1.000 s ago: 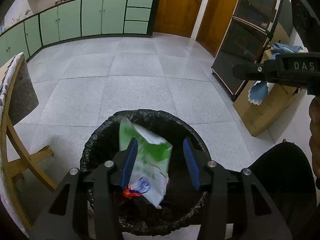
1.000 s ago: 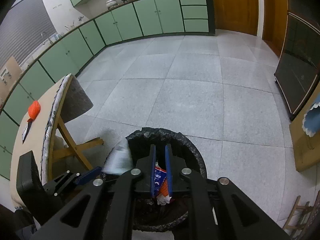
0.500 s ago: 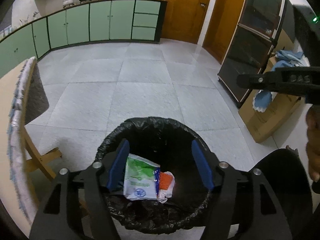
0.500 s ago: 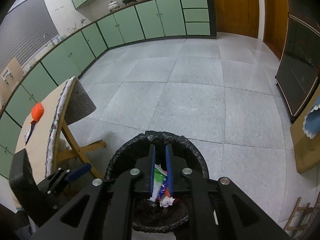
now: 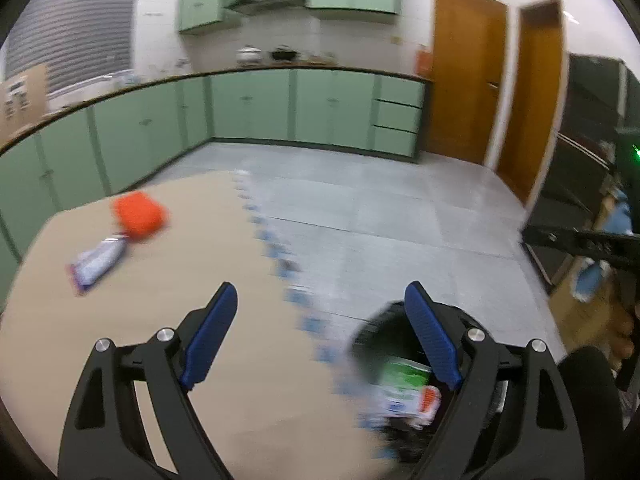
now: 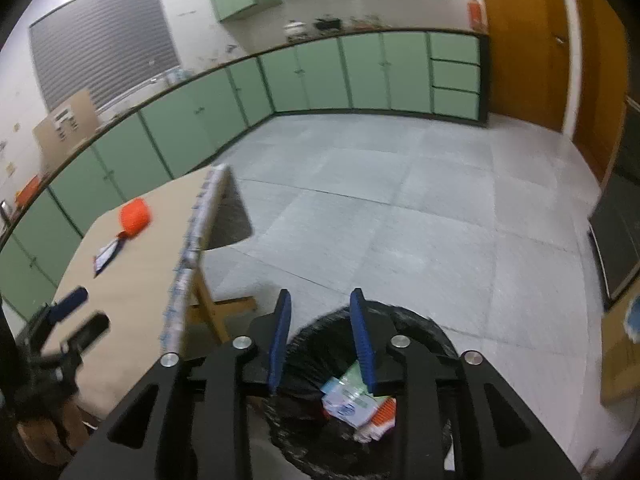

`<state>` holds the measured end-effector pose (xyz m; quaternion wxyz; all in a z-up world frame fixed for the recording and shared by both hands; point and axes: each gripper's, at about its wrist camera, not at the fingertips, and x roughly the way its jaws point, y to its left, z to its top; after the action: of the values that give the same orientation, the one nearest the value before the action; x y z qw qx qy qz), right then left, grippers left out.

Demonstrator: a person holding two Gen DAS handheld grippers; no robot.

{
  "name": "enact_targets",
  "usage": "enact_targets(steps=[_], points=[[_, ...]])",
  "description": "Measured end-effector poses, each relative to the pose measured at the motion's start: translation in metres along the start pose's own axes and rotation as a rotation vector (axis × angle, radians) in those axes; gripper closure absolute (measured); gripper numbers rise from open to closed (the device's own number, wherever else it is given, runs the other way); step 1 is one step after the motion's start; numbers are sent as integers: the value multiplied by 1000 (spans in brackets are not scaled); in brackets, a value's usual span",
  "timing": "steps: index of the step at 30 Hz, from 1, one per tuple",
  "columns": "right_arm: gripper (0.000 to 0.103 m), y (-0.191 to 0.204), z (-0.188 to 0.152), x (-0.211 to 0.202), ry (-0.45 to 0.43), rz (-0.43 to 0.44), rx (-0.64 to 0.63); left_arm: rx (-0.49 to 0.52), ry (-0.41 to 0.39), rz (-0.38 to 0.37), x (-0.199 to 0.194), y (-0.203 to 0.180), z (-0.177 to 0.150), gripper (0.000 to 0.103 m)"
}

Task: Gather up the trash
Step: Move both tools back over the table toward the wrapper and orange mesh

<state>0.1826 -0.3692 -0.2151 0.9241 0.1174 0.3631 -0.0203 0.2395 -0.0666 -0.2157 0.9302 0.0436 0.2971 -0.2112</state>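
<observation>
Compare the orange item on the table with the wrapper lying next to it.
The orange item is a bulky, rounded lump; the wrapper lies flat and long. The orange item is one solid bright color; the wrapper is pale with bluish print and dark ends. The orange item sits farther from the left tongs; the wrapper is nearer. Both rest on the table, touching or nearly so, outside the trash bin.

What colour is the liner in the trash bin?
Black. The liner shows best in the right wrist view, folded over the bin's rim.
</observation>
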Motion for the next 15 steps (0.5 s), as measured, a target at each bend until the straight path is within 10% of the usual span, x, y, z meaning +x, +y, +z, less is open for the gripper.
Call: enact_targets(steps=[15], points=[[51, 156, 22, 15, -80, 120, -237, -94, -78, 217, -69, 117, 7, 18]])
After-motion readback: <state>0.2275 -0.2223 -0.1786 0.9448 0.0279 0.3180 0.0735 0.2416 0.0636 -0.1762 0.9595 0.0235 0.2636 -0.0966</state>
